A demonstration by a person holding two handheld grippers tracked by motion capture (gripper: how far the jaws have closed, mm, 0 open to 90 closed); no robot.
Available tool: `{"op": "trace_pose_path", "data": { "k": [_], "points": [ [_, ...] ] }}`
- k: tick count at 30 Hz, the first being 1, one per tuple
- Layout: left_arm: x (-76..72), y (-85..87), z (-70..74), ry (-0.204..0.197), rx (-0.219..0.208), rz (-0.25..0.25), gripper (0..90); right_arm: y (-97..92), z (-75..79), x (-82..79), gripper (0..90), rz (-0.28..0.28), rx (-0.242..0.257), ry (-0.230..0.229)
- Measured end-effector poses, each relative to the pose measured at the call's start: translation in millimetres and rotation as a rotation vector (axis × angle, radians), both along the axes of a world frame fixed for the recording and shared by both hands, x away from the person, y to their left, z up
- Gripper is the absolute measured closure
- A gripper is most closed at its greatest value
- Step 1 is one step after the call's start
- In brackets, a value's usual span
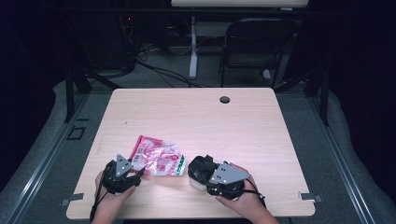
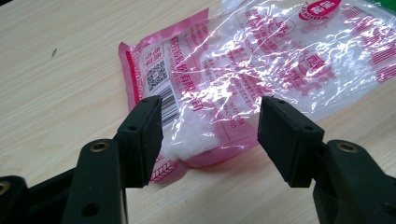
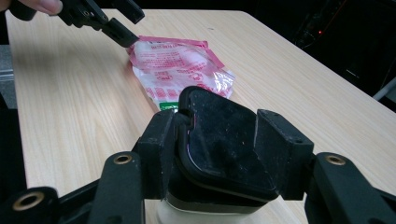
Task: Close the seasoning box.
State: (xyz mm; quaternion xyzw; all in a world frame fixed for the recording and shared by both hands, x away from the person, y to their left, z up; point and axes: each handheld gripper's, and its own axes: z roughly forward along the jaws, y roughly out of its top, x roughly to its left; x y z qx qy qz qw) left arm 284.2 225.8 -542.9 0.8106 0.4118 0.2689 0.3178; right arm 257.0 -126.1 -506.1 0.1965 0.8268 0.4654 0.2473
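Note:
A crinkled pink and clear plastic bag (image 1: 159,161) (image 2: 243,70) (image 3: 177,65) lies flat on the wooden table (image 1: 196,121), near its front. My left gripper (image 1: 138,173) (image 2: 210,135) is open at the bag's near left corner. Its jaws straddle that corner without touching it, and a white lump shows inside the bag there. My right gripper (image 1: 201,172) (image 3: 215,144) is just right of the bag. A small white container with a black lid (image 1: 197,168) (image 3: 219,135) stands between its widely spread jaws. The pads sit close at the lid's sides, with no clear squeeze. The left gripper (image 3: 128,23) also appears far off in the right gripper view.
A round cable hole (image 1: 225,99) sits near the table's far edge. Beyond the table are a black folding chair (image 1: 257,46) and a white desk leg (image 1: 193,51). Both hands rest near the front edge (image 1: 187,215).

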Motion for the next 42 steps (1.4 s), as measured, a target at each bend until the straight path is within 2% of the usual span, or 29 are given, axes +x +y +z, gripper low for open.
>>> {"op": "trace_pose_path", "data": {
  "k": [6, 26, 42],
  "points": [
    [-0.1, -0.1, 0.1, -0.001, 0.0, 0.0, 40.5, -1.7, 1.6, 0.6, 48.2, 0.002, 0.022, 0.011],
    [0.3, 0.4, -0.6, 0.0, -0.001, 0.003, 40.5, -5.7, 1.3, 4.4, 48.0, -0.025, 0.024, 0.017],
    [0.8, 1.5, -1.1, 0.001, -0.004, 0.009, 40.5, -21.0, 4.9, 12.7, 47.3, -0.084, 0.053, 0.037]
  ]
}}
